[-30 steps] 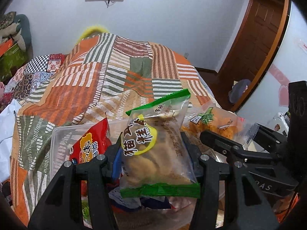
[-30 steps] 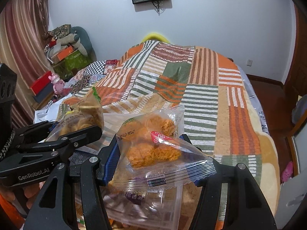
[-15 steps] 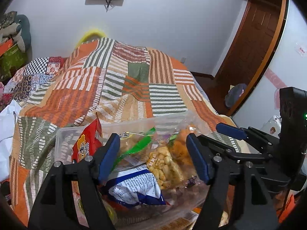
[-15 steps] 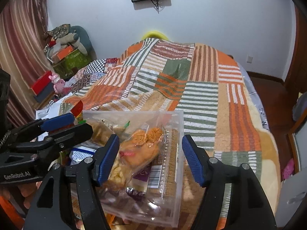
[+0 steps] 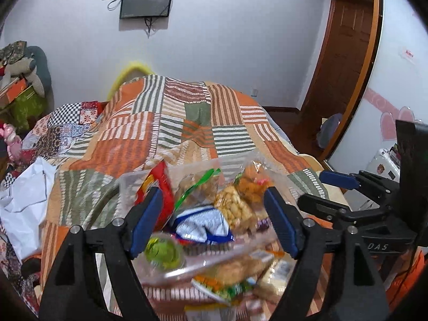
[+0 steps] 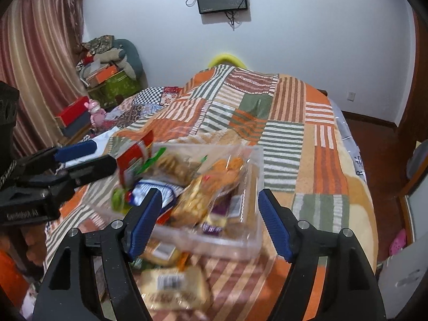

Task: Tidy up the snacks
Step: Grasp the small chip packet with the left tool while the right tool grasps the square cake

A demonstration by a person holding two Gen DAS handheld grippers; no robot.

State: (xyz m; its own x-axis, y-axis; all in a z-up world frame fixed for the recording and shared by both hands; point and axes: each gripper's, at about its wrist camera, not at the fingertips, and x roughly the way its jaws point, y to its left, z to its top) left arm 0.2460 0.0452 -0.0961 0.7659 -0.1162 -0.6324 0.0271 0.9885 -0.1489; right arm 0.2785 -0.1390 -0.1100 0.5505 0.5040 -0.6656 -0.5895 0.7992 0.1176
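Patchwork bedspread [image 6: 291, 139] under clear bin [image 6: 251, 230]; wall TV [image 5: 145, 1].

Snack packets [image 5: 230, 208] piled in bin [image 6: 251, 238] on bed [image 6: 302, 144], near its foot edge; more packets [image 6: 174, 291] loose on bed before bin.

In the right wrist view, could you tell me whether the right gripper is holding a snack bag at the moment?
No: the right gripper is open with nothing between its blue pads, and the snack bags lie in the clear plastic bin beyond it.
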